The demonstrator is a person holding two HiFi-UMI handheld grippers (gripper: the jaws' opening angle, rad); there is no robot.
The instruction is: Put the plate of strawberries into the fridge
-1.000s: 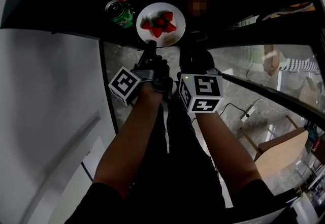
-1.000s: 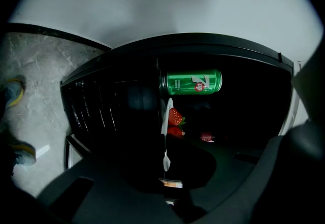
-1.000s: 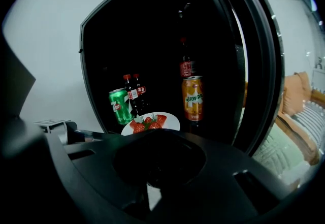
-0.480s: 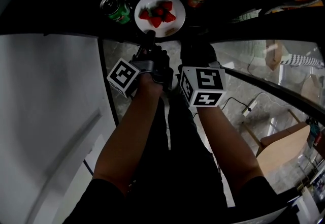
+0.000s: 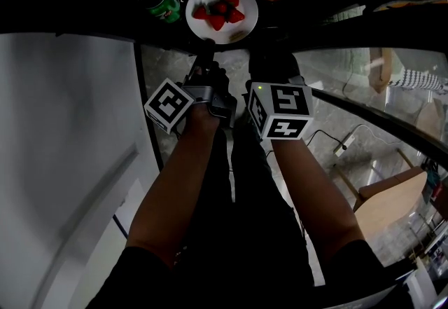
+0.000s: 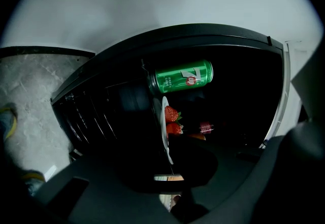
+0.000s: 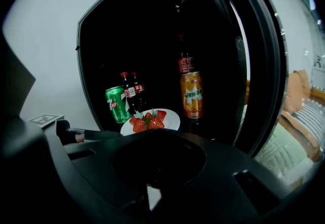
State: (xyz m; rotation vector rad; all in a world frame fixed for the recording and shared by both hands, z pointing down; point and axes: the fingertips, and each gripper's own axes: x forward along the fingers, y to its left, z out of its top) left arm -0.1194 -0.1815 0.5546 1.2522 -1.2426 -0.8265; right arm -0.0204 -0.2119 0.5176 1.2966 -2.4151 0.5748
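The left gripper (image 5: 206,57) has its jaws closed on the near rim of the round white plate (image 5: 242,26) that carries red strawberries (image 5: 218,10). The plate sits inside the dark open black fridge (image 7: 152,35), just to the right of the green soda can (image 7: 117,104). Whether it rests on the shelf cannot be made out. Two dark cola bottles (image 7: 133,88) stand right behind the green can, and an orange soda can (image 7: 192,95) stands further right of it, past the plate. The right gripper (image 5: 269,64) hovers right of the left one, nearer than the green can, with its jaws together and nothing between them.
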